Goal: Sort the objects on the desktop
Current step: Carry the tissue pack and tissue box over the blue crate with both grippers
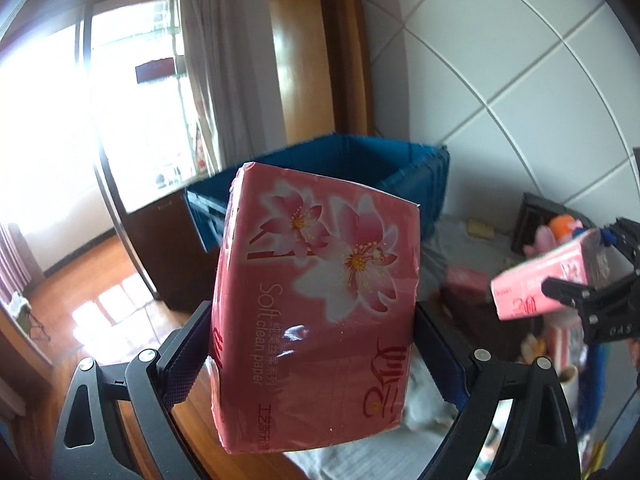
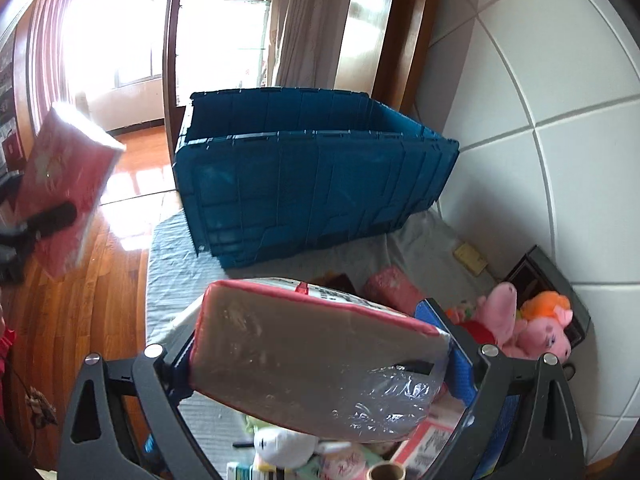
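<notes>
A pink tissue pack (image 1: 320, 300) with a flower print fills the middle of the left wrist view, and my left gripper (image 1: 312, 344) is shut on its two sides. It hangs in the air in front of the open blue crate (image 1: 360, 168). A second tissue pack (image 2: 316, 364), seen end-on through clear wrap, is clamped in my right gripper (image 2: 320, 352) above the cluttered table, short of the blue crate (image 2: 316, 184). Each view shows the other gripper: the right gripper (image 1: 592, 292) with its pack (image 1: 536, 288), and the left gripper (image 2: 52, 216) with its pack (image 2: 68, 176).
The crate stands on a grey cloth-covered table (image 2: 180, 264) against a tiled wall. Pink plush toys (image 2: 532, 332), a small pink packet (image 2: 392, 286), a yellow pad (image 2: 470, 258), a white plush (image 2: 280, 446) and a tape roll (image 2: 386, 472) lie near me. Wooden floor lies to the left.
</notes>
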`<state>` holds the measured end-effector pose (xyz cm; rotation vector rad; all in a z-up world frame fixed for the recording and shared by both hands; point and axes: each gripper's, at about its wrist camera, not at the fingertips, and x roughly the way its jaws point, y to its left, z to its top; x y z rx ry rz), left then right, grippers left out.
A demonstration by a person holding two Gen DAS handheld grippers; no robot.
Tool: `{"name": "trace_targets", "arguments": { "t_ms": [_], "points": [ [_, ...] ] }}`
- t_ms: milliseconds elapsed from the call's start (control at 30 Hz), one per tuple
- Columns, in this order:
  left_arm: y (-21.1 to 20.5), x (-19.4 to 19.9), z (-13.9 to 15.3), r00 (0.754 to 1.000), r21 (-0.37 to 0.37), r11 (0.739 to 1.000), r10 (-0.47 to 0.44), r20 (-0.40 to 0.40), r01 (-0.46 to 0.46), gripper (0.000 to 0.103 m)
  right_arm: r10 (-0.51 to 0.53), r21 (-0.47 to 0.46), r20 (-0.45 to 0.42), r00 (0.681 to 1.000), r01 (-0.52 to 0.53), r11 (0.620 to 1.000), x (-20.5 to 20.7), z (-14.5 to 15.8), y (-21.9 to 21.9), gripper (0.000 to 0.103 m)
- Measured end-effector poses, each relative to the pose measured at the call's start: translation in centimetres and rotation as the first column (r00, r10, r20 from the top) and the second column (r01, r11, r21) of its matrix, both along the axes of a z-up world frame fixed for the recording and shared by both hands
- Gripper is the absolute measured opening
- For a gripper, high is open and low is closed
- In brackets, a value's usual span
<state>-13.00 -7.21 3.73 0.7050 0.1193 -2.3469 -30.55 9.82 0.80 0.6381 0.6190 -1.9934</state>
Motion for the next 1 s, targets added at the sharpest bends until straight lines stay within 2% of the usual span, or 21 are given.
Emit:
{"name": "trace_targets", "arguments": {
  "t_ms": [167,300,467,567,700,833,900,1000],
  "points": [
    [-7.2,-1.9,2.9,0.998,-0.051,0.997,-0.053,-0.034,0.051,0.095,-0.056,-0.032,-0.061,0.997,0.054,0.998,-0.7,3.3,-5.5,0.096],
    [-12.8,-3.5,4.2,0.993,-0.081,0.991,-0.111,-0.030,0.108,0.095,-0.129,-0.084,-0.094,0.987,0.121,0.989,-0.9,6.5,-9.9,0.096],
    [-19.2,-6.2,4.7,0.984,-0.064,0.983,-0.176,-0.024,0.174,0.095,-0.192,-0.155,-0.072,0.979,0.180,0.971,-1.4,10.2,-15.2,0.096],
    [-22.2,-8.4,3.9,0.979,-0.037,0.978,-0.204,-0.011,0.204,0.095,-0.178,-0.157,-0.051,0.983,0.168,0.973,-1.8,11.0,-18.8,0.096],
    [-25.9,-11.4,2.2,0.982,-0.029,0.982,-0.189,0.024,0.189,0.095,-0.144,-0.126,-0.055,0.988,0.136,0.983,-3.2,10.5,-24.3,0.096],
    [-28.8,-13.8,0.3,0.978,0.011,0.981,-0.196,0.072,0.196,0.095,-0.093,-0.094,-0.028,0.995,0.090,0.991,-4.5,8.6,-28.7,0.096],
    [-29.9,-14.8,-0.4,0.978,0.012,0.981,-0.192,0.086,0.192,0.095,-0.091,-0.047,-0.012,0.996,0.091,0.995,-5.2,7.1,-30.6,0.096],
    [-31.6,-16.6,-1.4,0.968,0.054,0.974,-0.224,0.108,0.220,0.095,-0.099,0.037,0.009,0.995,0.098,0.994,-6.0,4.6,-33.2,0.096]
  ]
}}
